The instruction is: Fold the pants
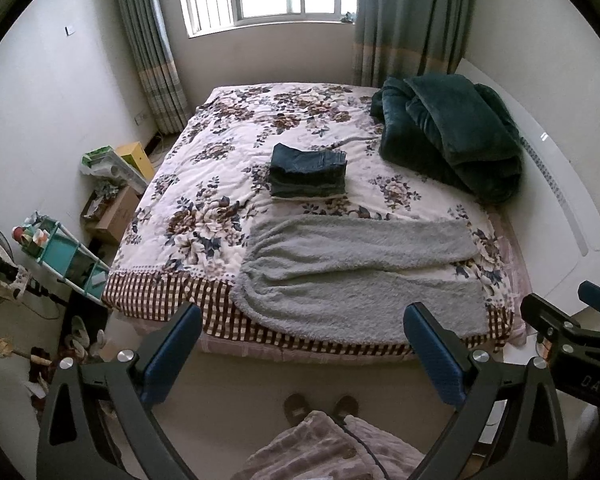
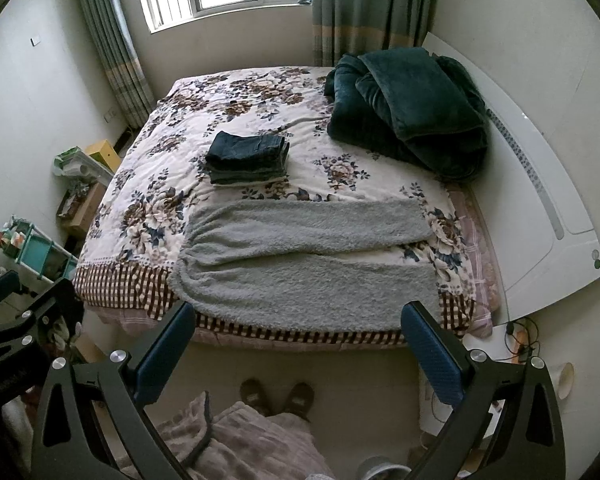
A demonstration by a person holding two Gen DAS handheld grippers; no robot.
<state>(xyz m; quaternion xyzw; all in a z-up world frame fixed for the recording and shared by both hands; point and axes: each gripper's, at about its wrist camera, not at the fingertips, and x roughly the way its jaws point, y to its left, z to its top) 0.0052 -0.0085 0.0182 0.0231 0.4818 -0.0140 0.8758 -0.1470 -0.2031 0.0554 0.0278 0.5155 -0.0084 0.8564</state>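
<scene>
Grey fleece pants [image 1: 352, 276] lie flat across the near edge of the floral bed [image 1: 228, 148], waist at the left, both legs running right and spread slightly apart. They also show in the right wrist view [image 2: 300, 264]. My left gripper [image 1: 300, 344] is open and empty, held above the floor in front of the bed, short of the pants. My right gripper [image 2: 300, 344] is open and empty too, at a similar height and distance. The right gripper's body [image 1: 572, 344] shows at the right edge of the left wrist view.
A stack of folded dark jeans [image 1: 308, 174] sits mid-bed. A dark green blanket [image 1: 448, 132] is heaped at the far right by the white headboard [image 1: 560, 184]. Boxes [image 1: 116, 208] and a teal rack [image 1: 68, 256] crowd the floor at left. The person's feet [image 1: 320, 406] stand below.
</scene>
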